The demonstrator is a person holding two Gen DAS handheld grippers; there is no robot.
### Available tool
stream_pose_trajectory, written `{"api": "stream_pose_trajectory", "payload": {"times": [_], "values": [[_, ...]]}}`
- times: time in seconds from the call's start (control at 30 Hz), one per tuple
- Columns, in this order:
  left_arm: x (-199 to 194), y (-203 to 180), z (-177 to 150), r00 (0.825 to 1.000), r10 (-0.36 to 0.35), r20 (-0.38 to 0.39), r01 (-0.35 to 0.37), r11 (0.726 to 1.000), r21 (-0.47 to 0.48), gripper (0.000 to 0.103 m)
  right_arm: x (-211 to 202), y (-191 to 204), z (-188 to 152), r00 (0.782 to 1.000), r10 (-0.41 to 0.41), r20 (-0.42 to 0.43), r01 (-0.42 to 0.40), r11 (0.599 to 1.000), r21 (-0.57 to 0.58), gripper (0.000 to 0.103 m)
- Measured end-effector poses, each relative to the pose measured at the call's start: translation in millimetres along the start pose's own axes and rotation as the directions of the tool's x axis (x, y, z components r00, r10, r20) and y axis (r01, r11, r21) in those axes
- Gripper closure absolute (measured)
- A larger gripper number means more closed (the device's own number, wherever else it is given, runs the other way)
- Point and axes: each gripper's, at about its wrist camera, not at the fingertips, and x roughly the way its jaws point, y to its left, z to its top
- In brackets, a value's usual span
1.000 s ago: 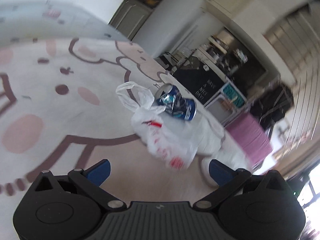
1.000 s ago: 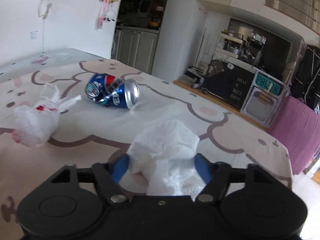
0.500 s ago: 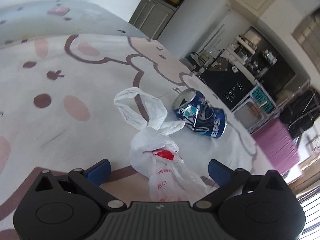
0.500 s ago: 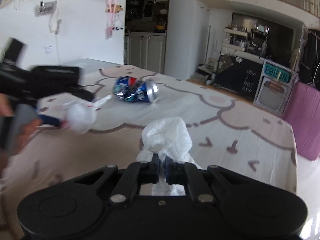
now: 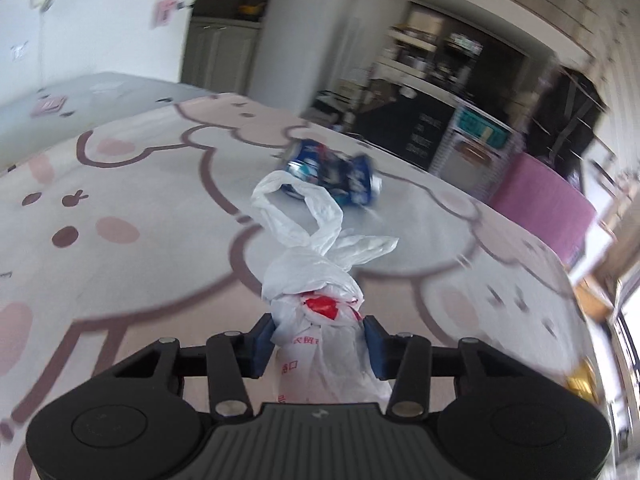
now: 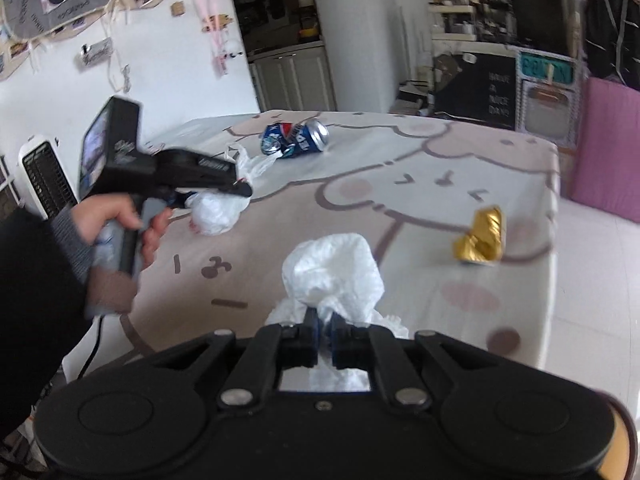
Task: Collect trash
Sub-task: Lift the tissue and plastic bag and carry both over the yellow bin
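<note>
1. Nearest the right-wrist lens, the right gripper [image 6: 325, 340] has its fingers pressed together on a crumpled white tissue [image 6: 334, 276], which bulges above the pads over the cartoon-print table [image 6: 420, 184]. This piece looks already secured.

2. In the left wrist view, the left gripper [image 5: 319, 346] is closing its blue pads on either side of a knotted white plastic bag [image 5: 316, 304] with red print. The bag sits between them and the pads appear to touch its sides. This second pickup seems under way rather than finished.

3. From the right wrist view, a person's hand [image 6: 120, 220] works the left tool's handle at the table's left side, the bag bunched at its tip.

4. Farther out, a crumpled gold wrapper [image 6: 480, 238] lies untouched near the table's right edge.

5. Beyond the bag, a crushed blue soda can [image 6: 295, 140] lies on its side, close to the bag's loose handles, also awaiting collection.

6. No bin shows in either view, so where the trash will go cannot be told.
</note>
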Motion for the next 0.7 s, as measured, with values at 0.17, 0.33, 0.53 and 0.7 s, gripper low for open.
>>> {"api": "stream_pose_trajectory", "payload": {"times": [0.17,0.33,0.53,0.7], "values": [[-52,-18,-30,0.999,-0.033,-0.002,0.033,0.997,0.064,0.056,-20,-2,-9,0.998,-0.056,0.021,0.056,0.998,0.010,0.097],[-103,-31,-52,0.999,-0.044,0.007,0.042,0.993,0.112,0.056,-43,-4,-18,0.996,-0.077,0.042,0.076,0.997,0.035,0.097],[-150,-47,-74,0.998,-0.057,0.014,0.054,0.989,0.136,0.056,-70,-1,-27,0.992,-0.105,0.076,0.101,0.994,0.048,0.097],[-179,-67,-91,0.997,-0.071,0.030,0.065,0.984,0.167,0.056,-93,-4,-33,0.987,-0.123,0.108,0.115,0.991,0.074,0.098]]}}
